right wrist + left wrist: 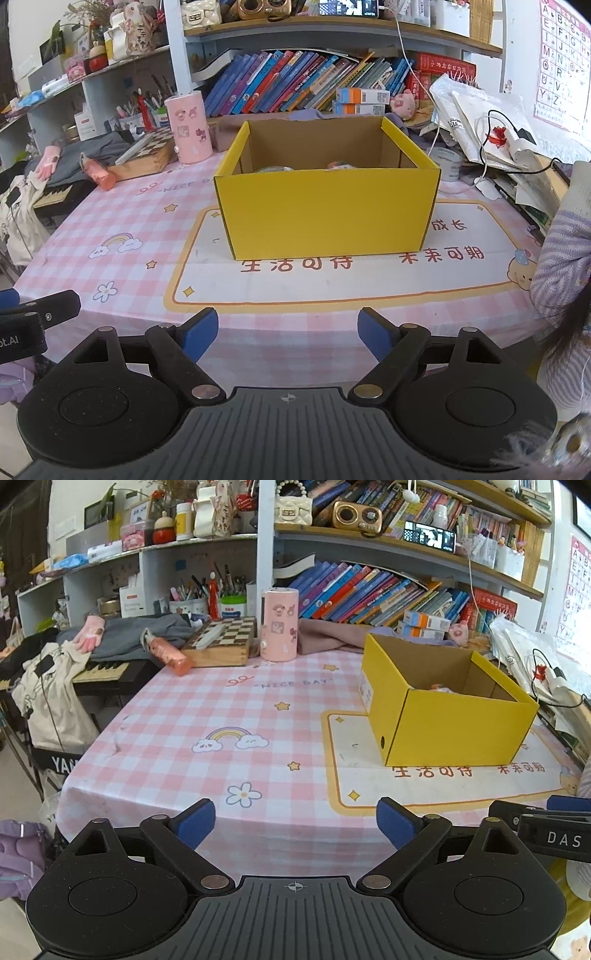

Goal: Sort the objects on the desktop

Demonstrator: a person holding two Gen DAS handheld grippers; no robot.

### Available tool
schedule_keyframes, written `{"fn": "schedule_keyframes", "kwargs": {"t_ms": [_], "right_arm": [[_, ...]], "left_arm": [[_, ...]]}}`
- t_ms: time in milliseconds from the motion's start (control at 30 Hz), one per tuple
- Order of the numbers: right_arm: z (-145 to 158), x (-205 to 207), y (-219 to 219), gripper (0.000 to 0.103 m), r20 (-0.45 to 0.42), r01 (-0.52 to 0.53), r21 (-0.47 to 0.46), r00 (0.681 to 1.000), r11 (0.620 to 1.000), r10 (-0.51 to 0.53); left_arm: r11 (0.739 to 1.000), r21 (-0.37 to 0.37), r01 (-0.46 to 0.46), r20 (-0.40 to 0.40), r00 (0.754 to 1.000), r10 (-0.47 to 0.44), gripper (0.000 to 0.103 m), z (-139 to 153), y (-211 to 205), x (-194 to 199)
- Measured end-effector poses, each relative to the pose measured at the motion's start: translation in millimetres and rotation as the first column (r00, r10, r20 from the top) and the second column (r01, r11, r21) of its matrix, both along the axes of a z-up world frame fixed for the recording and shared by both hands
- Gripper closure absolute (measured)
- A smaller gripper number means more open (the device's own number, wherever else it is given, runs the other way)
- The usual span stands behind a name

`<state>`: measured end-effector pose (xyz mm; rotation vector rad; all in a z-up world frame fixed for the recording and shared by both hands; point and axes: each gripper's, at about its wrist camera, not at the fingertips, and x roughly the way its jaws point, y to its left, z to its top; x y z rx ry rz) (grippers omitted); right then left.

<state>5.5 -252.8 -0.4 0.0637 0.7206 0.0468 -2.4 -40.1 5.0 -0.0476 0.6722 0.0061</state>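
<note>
Right wrist view | both hand-held grippers, right (288, 334) and left (295, 825), spread wide, empty | yellow box (328, 218) centred on counter (147, 236), open-topped for sorting

A child's study corner in a home is showing itself here. Behind the pink checked tablecloth (122, 206), leaning picture books (295, 83) are filling the bookshelf (332, 27); left of the cloth a keyboard piano (107, 672) is sitting, and to its right an alphabet chart (561, 62) is hanging.
</note>
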Motion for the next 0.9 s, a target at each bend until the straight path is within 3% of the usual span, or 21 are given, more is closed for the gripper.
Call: {"fn": "schedule_keyframes", "kwargs": {"t_ms": [267, 900], "right_arm": [[-1, -2, 5, 0.02, -0.011, 0.004, -0.008, 1.0, 1.0, -0.004], [-2, -1, 16, 0.013, -0.033, -0.024, -0.042, 0.999, 0.999, 0.023]], "left_arm": [[1.0, -0.029, 0.011, -0.021, 1.0, -0.011, 0.0, -2, 6, 0], [1.0, -0.001, 0.012, -0.057, 0.998, -0.012, 0.0, -5, 10, 3]]}}
